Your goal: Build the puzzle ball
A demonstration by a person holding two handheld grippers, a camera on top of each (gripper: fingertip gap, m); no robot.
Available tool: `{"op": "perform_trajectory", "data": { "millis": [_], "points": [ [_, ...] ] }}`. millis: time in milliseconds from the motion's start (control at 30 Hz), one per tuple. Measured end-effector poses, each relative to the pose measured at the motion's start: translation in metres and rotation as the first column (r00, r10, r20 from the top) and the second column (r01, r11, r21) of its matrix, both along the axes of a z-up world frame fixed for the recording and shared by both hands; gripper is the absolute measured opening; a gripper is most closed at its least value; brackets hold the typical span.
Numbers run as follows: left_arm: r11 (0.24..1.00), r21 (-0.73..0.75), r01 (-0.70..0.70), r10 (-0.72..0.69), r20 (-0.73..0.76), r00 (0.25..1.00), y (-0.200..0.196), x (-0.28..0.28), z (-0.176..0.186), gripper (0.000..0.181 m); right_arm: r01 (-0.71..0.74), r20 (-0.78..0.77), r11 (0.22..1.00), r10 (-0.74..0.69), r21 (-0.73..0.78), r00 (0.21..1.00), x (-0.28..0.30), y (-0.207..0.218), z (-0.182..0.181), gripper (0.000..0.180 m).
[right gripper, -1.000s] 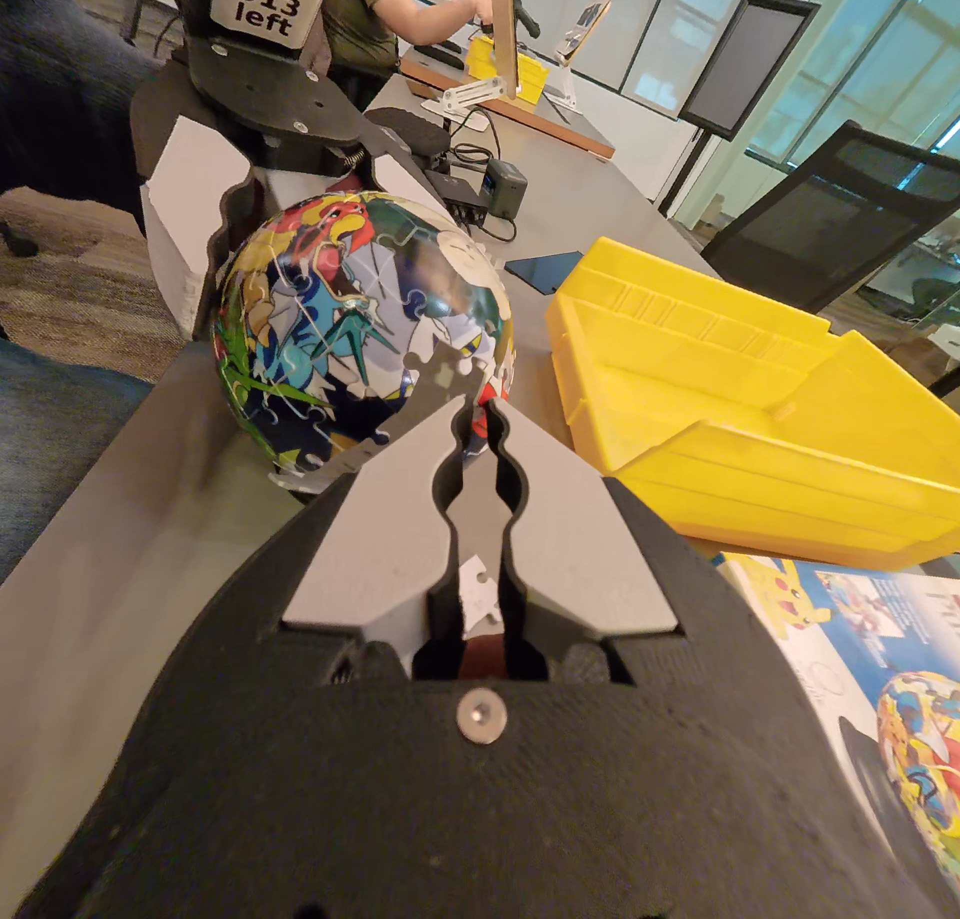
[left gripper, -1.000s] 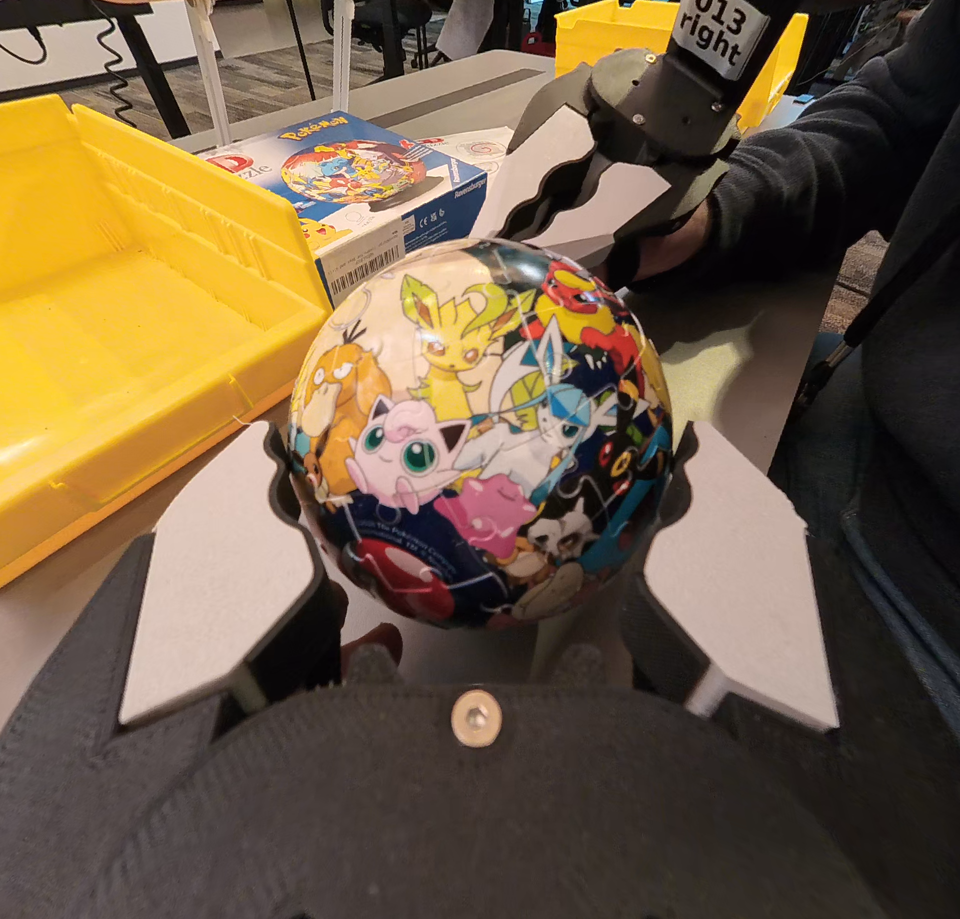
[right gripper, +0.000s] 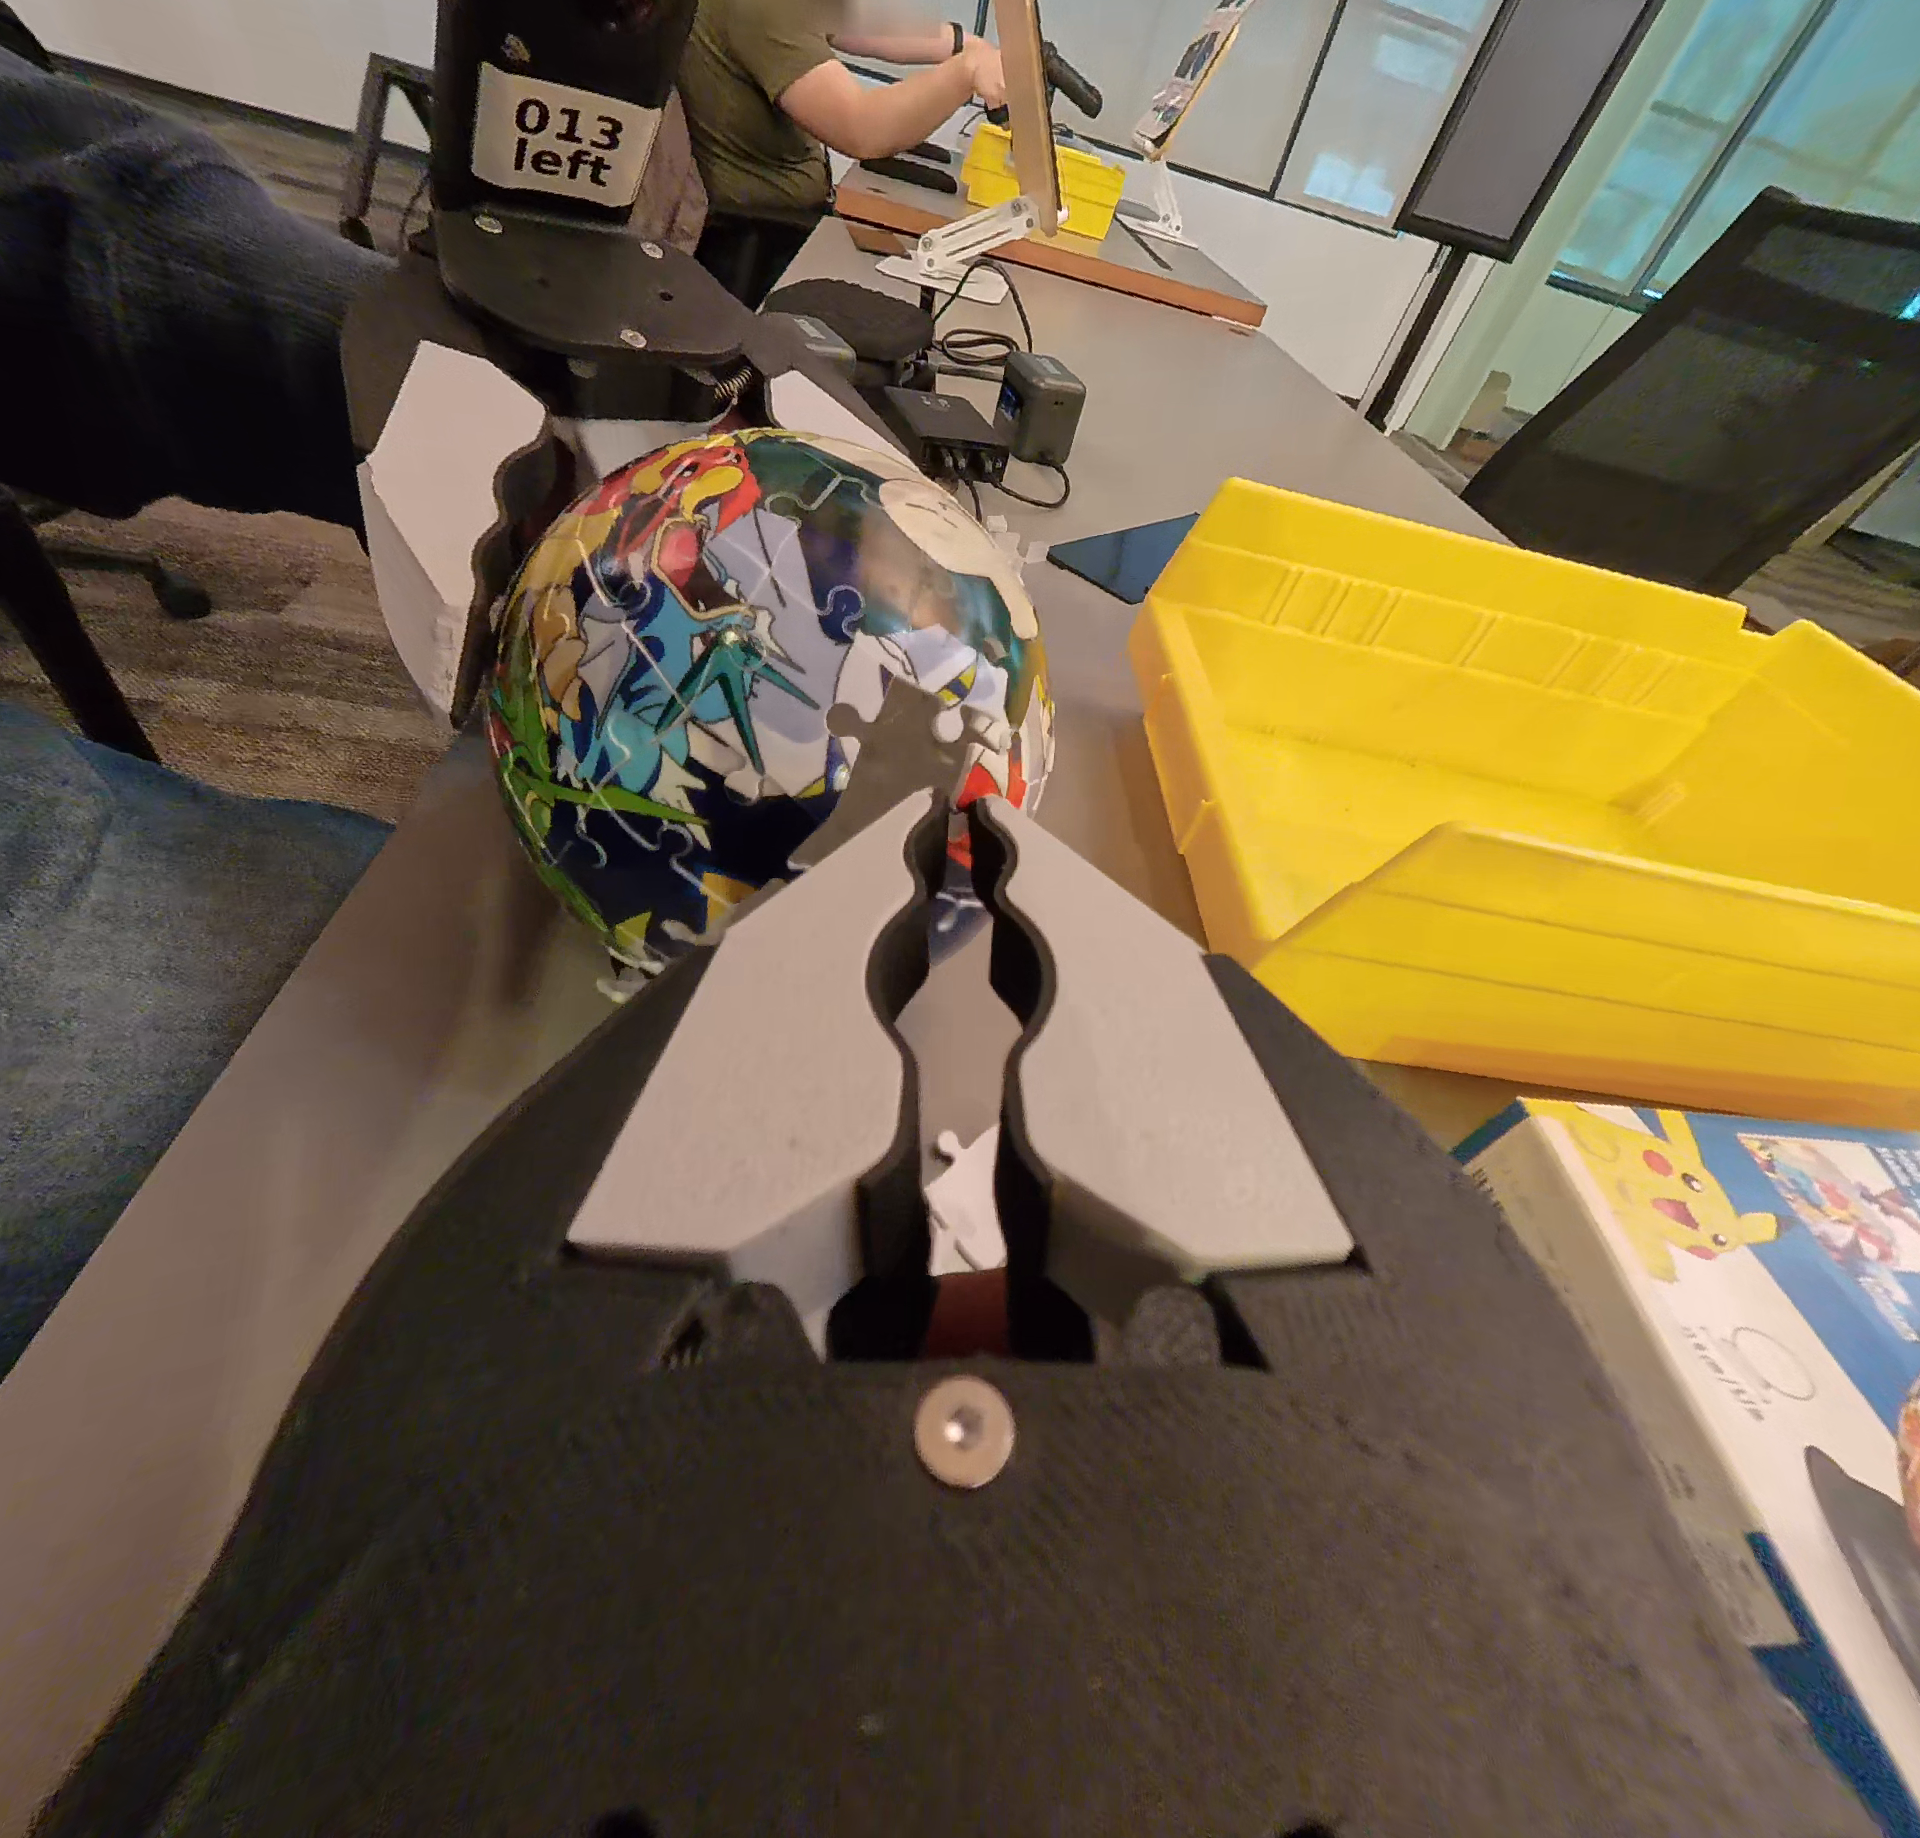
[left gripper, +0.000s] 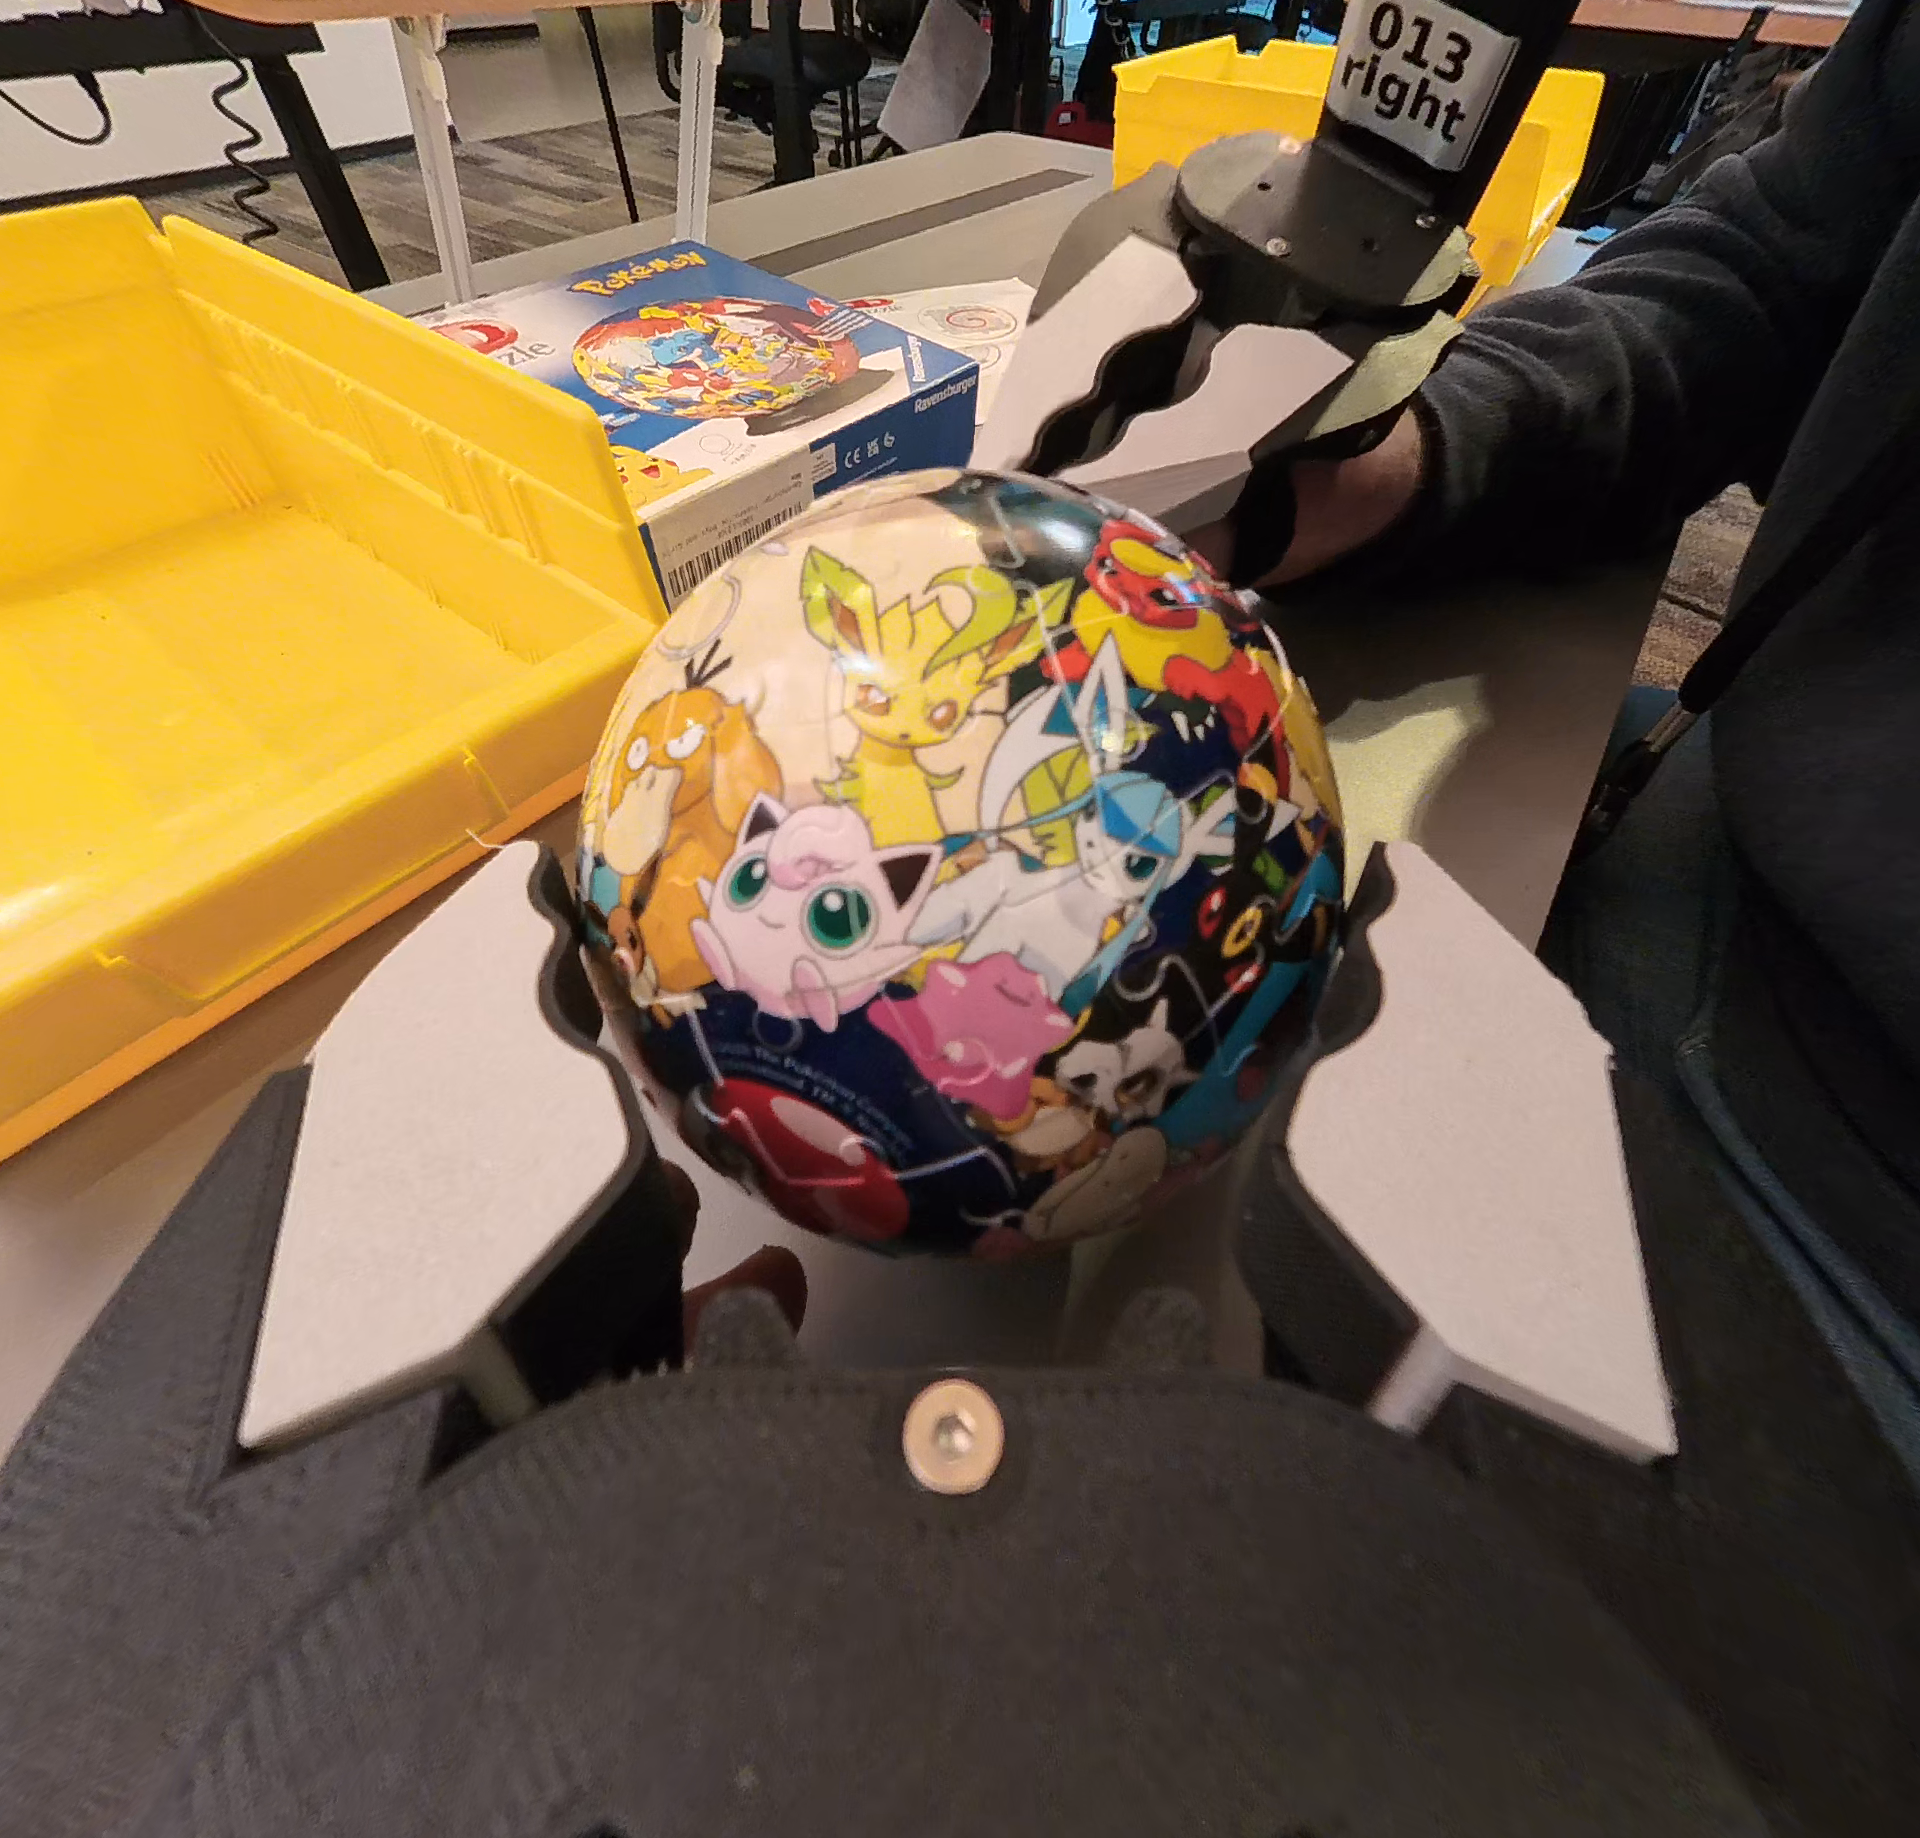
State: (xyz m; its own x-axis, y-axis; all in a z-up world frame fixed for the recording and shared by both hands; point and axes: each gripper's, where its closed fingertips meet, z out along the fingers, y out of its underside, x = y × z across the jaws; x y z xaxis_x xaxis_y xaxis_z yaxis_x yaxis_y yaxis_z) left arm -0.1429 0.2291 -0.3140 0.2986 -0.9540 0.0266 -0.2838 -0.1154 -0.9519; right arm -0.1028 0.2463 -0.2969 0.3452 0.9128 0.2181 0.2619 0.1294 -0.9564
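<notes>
The colourful cartoon puzzle ball sits between the two fingers of my left gripper, which is shut on its sides, low over the grey table. In the right wrist view the ball shows a grey piece-shaped gap facing me. My right gripper is shut on a thin white-backed puzzle piece, with its tips at that gap. In the left wrist view the right gripper is just behind the top of the ball.
An open yellow bin stands left of the ball, and it also shows in the right wrist view. The blue puzzle box lies behind the ball. A person's dark sleeve is at the right. Chargers and cables lie farther along the table. Left tips to right tips: about 7 cm.
Almost nothing. The right gripper has shifted slightly against the ball and stays shut on the piece. The left gripper keeps its hold on the ball.
</notes>
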Motion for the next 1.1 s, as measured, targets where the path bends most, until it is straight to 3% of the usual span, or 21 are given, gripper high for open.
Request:
{"op": "perform_trajectory", "data": {
  "millis": [67,167,233,400,633,867,1000,1100],
  "points": [
    [1.000,0.002,-0.001,0.001,0.000,1.000,0.000,0.001,0.000,0.135,0.001,-0.002,1.000,-0.001,-0.003,1.000,0.001,0.001,0.000,0.002],
    [1.000,0.004,-0.001,0.001,-0.002,1.000,0.001,0.001,0.000,0.135,0.009,-0.044,0.998,-0.012,-0.059,0.999,0.007,0.005,0.005,0.018],
    [1.000,0.005,-0.001,0.001,-0.007,1.000,0.001,0.001,0.000,0.135,0.033,-0.042,0.990,-0.039,-0.141,0.998,0.012,0.012,-0.001,0.032],
    [1.000,0.006,0.003,-0.003,-0.008,1.000,0.001,0.002,0.000,0.135,0.018,0.000,0.938,-0.019,-0.346,1.000,-0.001,0.010,-0.024,0.037],
    [1.000,0.008,-0.008,0.009,-0.009,1.000,0.002,-0.001,0.001,0.135,0.018,-0.029,0.864,-0.037,-0.503,0.999,-0.012,0.016,-0.031,0.025],
    [1.000,0.008,-0.010,0.010,-0.003,1.000,0.003,-0.002,0.001,0.135,-0.017,-0.062,0.827,-0.022,-0.562,0.998,-0.011,0.016,-0.028,0.017],
    [1.000,-0.007,-0.021,0.021,0.002,1.000,0.006,-0.002,0.003,0.135,-0.064,-0.086,0.798,0.015,-0.600,0.996,-0.010,0.015,-0.025,0.025],
    [1.000,-0.022,-0.015,0.015,-0.011,1.000,0.006,-0.002,0.006,0.134,-0.048,-0.056,0.802,0.018,-0.596,0.998,-0.010,0.018,-0.030,0.021]
  ]
}}
